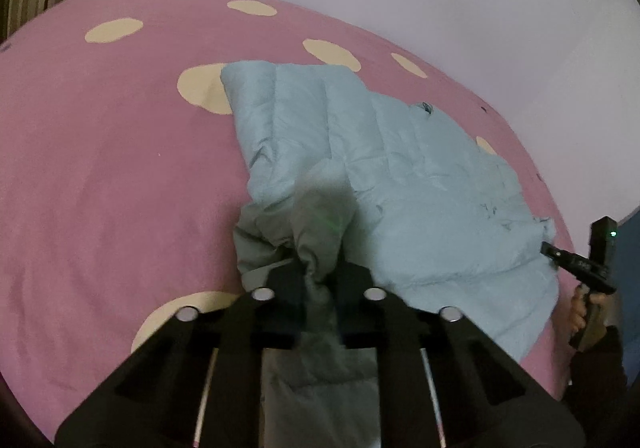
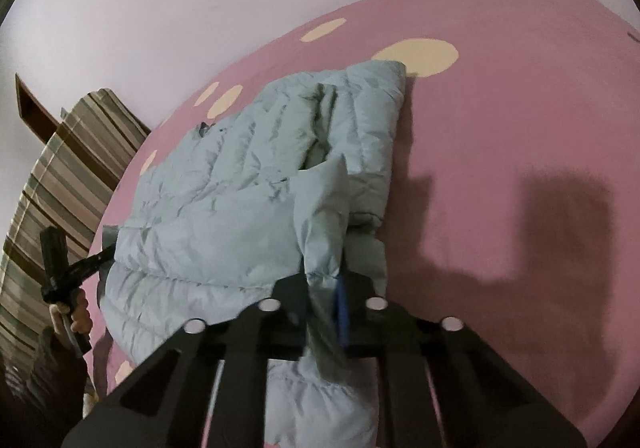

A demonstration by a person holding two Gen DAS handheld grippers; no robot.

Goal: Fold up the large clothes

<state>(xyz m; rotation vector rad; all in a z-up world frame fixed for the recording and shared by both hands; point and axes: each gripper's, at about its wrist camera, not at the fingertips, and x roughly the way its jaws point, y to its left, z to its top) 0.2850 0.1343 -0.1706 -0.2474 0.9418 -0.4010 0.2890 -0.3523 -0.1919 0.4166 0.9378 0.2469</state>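
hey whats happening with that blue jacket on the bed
A person is folding a light blue puffer jacket on a bed with a pink sheet with cream dots, using a handheld gripper in each hand. The left gripper is clamped on a bunch of the jacket's fabric at the near edge, and the right gripper is clamped on another part of that edge. The far part of the jacket lies on the sheet, partly folded over itself, while the gripped edge is lifted.

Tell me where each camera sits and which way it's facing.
Left wrist: on the left claw, facing along its fingers at the blue jacket it pinches; the person's right hand shows.
Right wrist: on the right claw, clamping the jacket's other edge; the left hand shows.
Shared: jacket, pink dotted bedspread.
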